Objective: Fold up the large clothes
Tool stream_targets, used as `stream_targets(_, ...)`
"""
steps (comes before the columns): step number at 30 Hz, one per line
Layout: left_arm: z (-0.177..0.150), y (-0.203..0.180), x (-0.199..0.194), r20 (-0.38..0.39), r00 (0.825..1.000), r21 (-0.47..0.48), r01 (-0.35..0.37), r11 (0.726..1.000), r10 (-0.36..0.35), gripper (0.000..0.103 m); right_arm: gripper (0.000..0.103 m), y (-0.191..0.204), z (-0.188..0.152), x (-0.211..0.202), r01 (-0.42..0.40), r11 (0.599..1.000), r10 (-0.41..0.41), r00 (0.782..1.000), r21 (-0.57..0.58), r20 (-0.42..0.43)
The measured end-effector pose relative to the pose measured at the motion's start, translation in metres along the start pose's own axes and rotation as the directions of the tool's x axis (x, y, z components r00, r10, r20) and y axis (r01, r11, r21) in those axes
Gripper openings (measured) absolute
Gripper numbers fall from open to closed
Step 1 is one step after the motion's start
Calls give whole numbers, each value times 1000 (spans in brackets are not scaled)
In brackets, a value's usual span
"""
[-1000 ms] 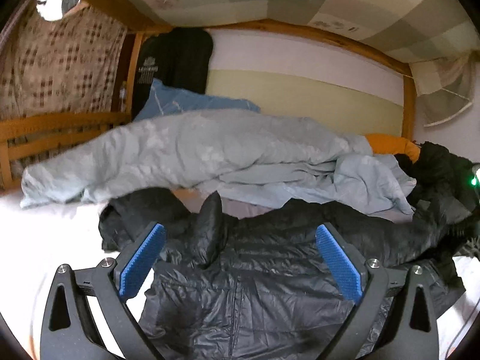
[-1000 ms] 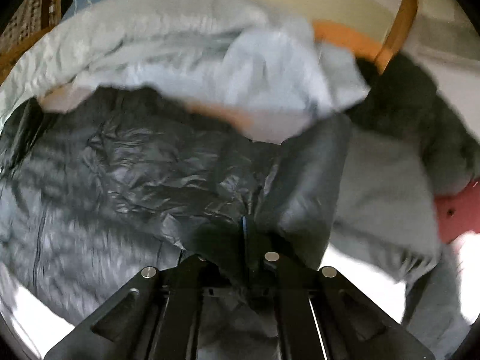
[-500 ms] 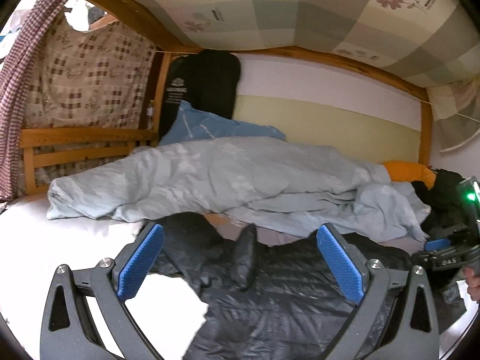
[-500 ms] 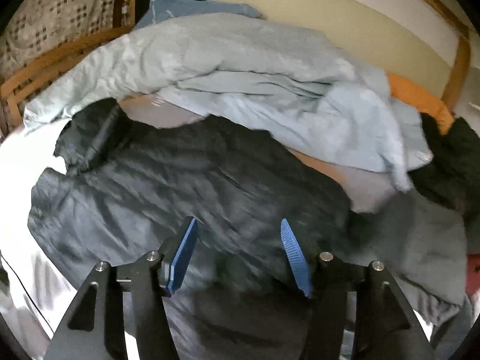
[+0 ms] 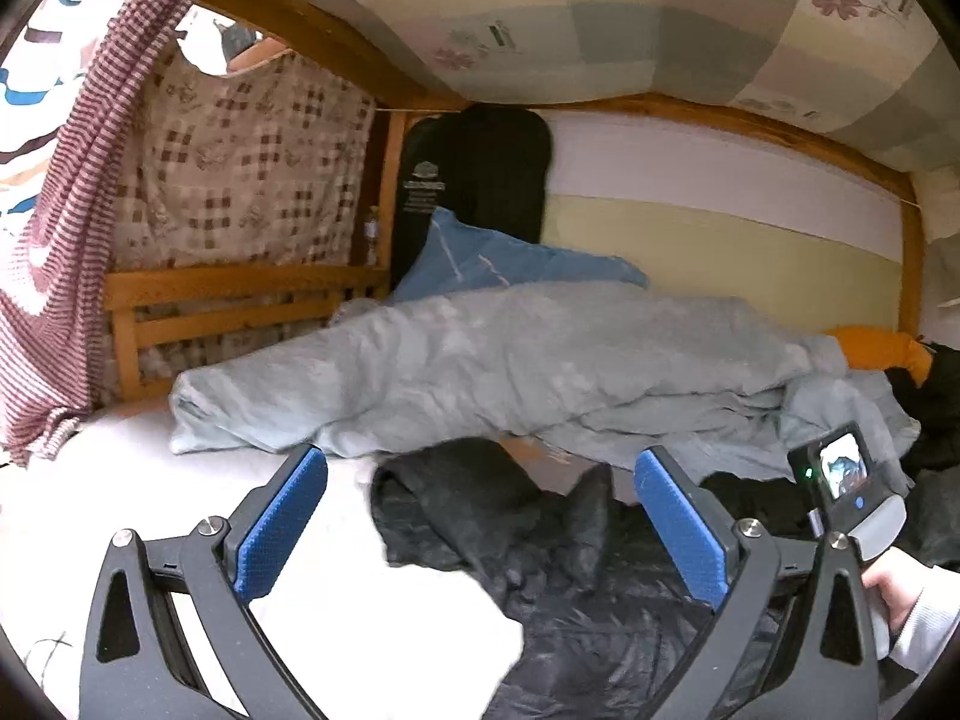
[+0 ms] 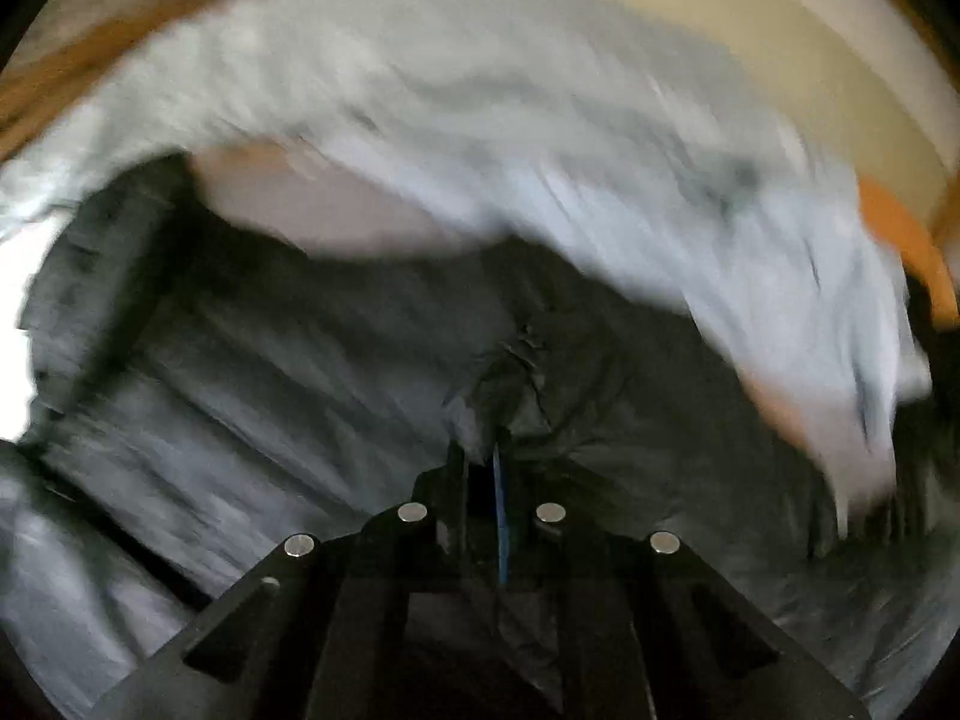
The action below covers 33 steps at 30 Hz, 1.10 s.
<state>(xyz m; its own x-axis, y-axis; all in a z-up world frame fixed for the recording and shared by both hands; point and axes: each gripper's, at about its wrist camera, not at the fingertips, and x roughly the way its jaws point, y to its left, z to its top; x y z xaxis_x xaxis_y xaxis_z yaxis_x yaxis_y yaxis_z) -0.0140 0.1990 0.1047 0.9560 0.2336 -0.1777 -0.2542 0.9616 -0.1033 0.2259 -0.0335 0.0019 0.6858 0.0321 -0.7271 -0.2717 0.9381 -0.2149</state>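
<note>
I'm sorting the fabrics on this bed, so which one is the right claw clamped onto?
The black puffer jacket, its shiny quilted fabric bunched in the shut right claw; the pale blue duvet lies behind, untouched.

A wooden-framed bed (image 5: 240, 288) with a white sheet (image 5: 150, 480), bright and bare toward 9 o'clock. Lying on it: a black puffer jacket (image 5: 576, 618) spread from centre toward 5 o'clock, a rumpled pale blue duvet (image 5: 540, 372) stretched across just behind it from 9 to 3 o'clock, a blue pillow (image 5: 480, 258) at 12 o'clock against the wall, and something orange (image 5: 876, 348) beside dark clothing (image 5: 942, 414) at 3 o'clock. In the blurred right wrist view, the same jacket (image 6: 300, 372) under the duvet's (image 6: 480, 120) near edge.
</note>
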Motion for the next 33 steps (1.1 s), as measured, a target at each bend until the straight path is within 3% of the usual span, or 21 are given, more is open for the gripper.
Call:
stream_targets(3,8,11,-10,62,997,6,-49,999,49,102,7,35,25,-31,-145,989,146,986,-7,85)
stream_targets(5,9,16,-10,81,993,11,-88,996,87,102,7,60,35,-44,-252,968,252,960,-18,121)
stream_targets(8,6,22,-2,50,993,12,-108,994,108,102,7,89,37,-39,-313,949,315,944,-33,98)
stream_targets(11,4,29,-2,58,991,2,-125,992,124,102,7,99,26,-13,-330,944,330,944,15,26)
stream_targets(14,3,33,-6,82,985,18,-153,988,151,102,11,97,11,2,-285,958,285,958,45,-6)
stream_targets(17,2,36,-3,71,986,16,-151,988,149,102,26,89,-3,-1,-282,957,282,959,67,17)
stream_targets(19,0,37,0,60,987,8,-148,989,147,102,55,81,-13,-12,-281,956,278,960,89,36)
stream_targets(21,-1,39,5,43,986,7,-159,987,159,102,62,69,-19,-27,-265,960,259,963,91,75)
stream_targets(22,-1,39,8,32,983,23,-182,983,181,102,62,62,-22,-36,-255,963,247,965,90,91)
stream_targets(24,-4,38,20,32,951,111,-309,945,307,102,62,47,-26,-53,-229,968,217,969,103,116)
stream_targets(26,-10,44,28,49,923,158,-383,910,381,102,62,26,-38,-69,-166,976,147,979,139,139)
stream_targets(30,-10,63,31,-3,948,95,-318,943,319,102,62,-25,-88,-84,-50,973,20,991,227,133)
stream_targets(31,-10,65,31,-4,952,85,-305,948,307,102,57,-37,-99,-85,-26,968,-5,993,251,121)
stream_targets(33,-11,63,31,-12,958,89,-286,954,288,102,46,-70,-127,-92,107,928,-158,981,356,116)
